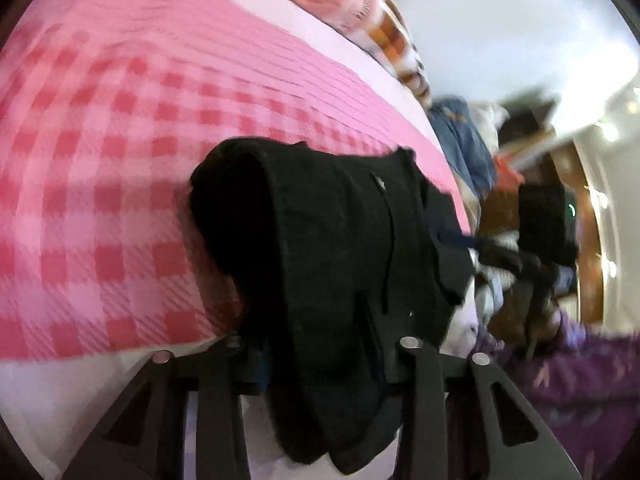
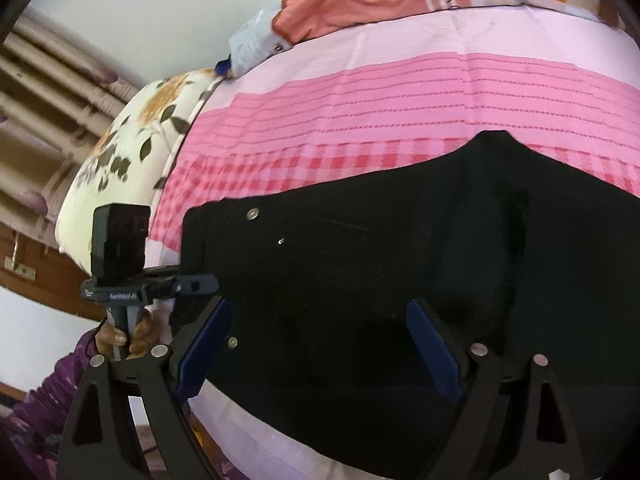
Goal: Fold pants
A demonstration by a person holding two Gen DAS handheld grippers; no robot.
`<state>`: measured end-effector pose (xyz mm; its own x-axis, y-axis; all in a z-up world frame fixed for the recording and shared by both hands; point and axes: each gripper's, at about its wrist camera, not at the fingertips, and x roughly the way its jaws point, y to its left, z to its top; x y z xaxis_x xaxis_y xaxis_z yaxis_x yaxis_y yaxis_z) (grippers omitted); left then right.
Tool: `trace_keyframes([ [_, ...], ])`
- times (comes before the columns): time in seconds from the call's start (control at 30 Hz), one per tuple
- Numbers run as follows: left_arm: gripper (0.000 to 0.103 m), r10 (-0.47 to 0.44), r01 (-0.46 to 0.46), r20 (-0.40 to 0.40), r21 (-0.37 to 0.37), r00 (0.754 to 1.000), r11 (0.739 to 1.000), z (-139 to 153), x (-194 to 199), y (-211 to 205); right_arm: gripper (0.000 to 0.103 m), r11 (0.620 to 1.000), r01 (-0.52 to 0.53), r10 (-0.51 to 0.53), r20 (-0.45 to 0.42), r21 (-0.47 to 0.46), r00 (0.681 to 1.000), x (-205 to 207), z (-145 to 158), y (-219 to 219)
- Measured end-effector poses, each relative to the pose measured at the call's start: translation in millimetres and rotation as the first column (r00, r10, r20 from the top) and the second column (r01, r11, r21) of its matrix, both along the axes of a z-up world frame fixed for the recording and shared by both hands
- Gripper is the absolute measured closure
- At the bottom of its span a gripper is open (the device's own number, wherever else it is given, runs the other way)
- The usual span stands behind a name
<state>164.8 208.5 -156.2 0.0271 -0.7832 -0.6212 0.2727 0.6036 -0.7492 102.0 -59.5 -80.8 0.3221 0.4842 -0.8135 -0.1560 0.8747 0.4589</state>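
The bed point(image 2: 360, 92) was covered with a pink sheet, plain stripes toward the head and red-and-pink checks lower down, with a pale border along the near edge. A floral pillow point(image 2: 132, 152) sat at the far left corner, and an orange quilt point(image 2: 360, 0) was bunched up along the head. Off the side of the bed lay a heap of clothes point(image 1: 464, 144), blurred in the left wrist view.

The black pants point(image 2: 400, 260) lay across the checked part of the sheet, reaching down over the pale border. Their waist end, with its metal button point(image 2: 252, 213), pointed toward the pillow side.

The left gripper point(image 1: 320, 360) had bunched cloth of the pants point(image 1: 328, 240) between its narrowed jaws, and the fabric draped over and hid the fingers, so the pads themselves could not be seen. The right gripper point(image 2: 320, 344) hung over the pants with its blue-padded fingers point(image 2: 434, 348) spread wide, the cloth lying flat below them and not pinched. A hand point(image 2: 120, 336) in a purple sleeve point(image 2: 40, 412) gripped the left gripper's handle at the bed's edge.
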Motion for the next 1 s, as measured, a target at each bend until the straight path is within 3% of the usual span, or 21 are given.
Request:
trace_keyframes([
  [0.13, 0.067, 0.027, -0.027, -0.025, -0.015, 0.999, 1.0, -5, -1, -2, 0.016, 0.999, 0.03, -0.029, -0.026, 0.036, 0.999, -1, -5, -8],
  [0.3, 0.075, 0.037, -0.039, 0.037, 0.062, 0.999, 0.997, 10, -11, -16, 0.016, 0.991, 0.092, -0.09, -0.029, 0.099, 0.996, -3, -3, -26],
  [0.37, 0.078, 0.068, -0.071, 0.057, 0.048, 0.996, 0.996, 20, -14, -15, 0.016, 0.989, 0.093, -0.092, -0.018, 0.118, 0.996, -5, 0, -29],
  [0.63, 0.082, 0.158, -0.155, 0.057, -0.056, 0.986, 0.986, 53, -28, -40, 0.016, 0.978, -0.016, 0.007, 0.042, 0.209, 0.999, -19, 13, -20],
  [0.8, 0.082, 0.152, -0.148, 0.049, -0.081, 0.987, 0.986, 77, -29, -67, 0.016, 0.929, -0.074, 0.06, 0.051, 0.364, 0.997, -28, 17, -19],
  [1.0, 0.082, 0.133, -0.129, 0.038, -0.092, 0.99, 0.987, 96, -33, -112, 0.016, 0.897, -0.194, 0.166, 0.105, 0.397, 0.98, -46, 26, -7],
])
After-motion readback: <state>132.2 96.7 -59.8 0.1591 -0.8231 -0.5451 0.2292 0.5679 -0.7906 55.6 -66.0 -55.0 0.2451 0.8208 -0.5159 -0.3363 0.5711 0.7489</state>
